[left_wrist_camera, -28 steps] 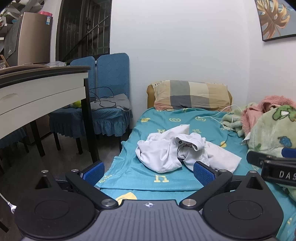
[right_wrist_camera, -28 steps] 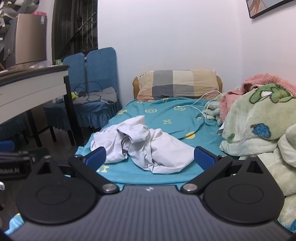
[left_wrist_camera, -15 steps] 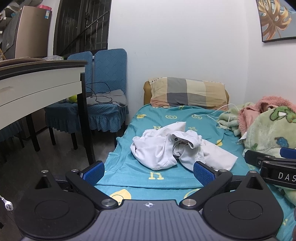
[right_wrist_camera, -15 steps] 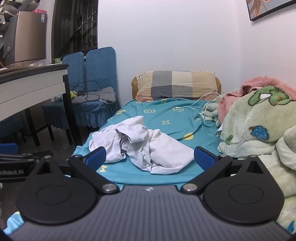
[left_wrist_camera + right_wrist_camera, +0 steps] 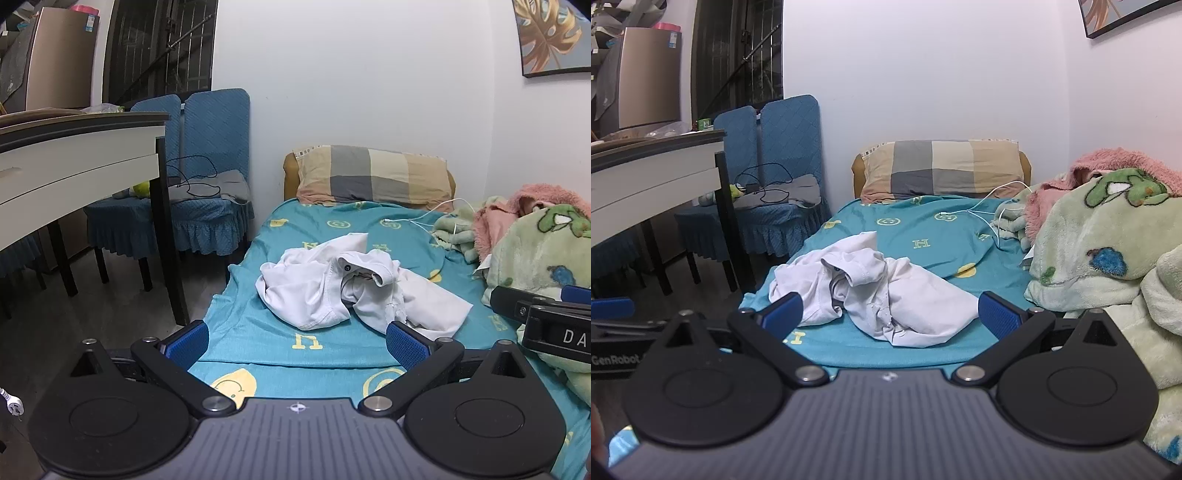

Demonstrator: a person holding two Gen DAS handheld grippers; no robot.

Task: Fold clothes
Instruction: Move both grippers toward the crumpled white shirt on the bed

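A crumpled white garment [image 5: 343, 288] [image 5: 871, 295] lies in a heap on the teal bed sheet [image 5: 332, 229] [image 5: 923, 229], toward the bed's near end. My left gripper [image 5: 295, 341] is open, its blue pads spread wide, short of the heap and holding nothing. My right gripper [image 5: 890, 315] is open too, its pads level with the heap's near edge, one on each side, apart from the cloth. The right gripper's body [image 5: 546, 321] shows at the right edge of the left wrist view, and the left gripper's body [image 5: 613, 343] at the left edge of the right wrist view.
A checked pillow [image 5: 373, 177] lies at the head of the bed against the wall. Green and pink blankets [image 5: 1108, 236] pile up along the bed's right side, with a white cable [image 5: 982, 210] beside them. A white desk [image 5: 74, 155] and blue chairs [image 5: 207, 206] stand left.
Both grippers have shifted slightly relative to the bed; the heap sits a little nearer in the right wrist view. Both stay open and the garment has not moved.
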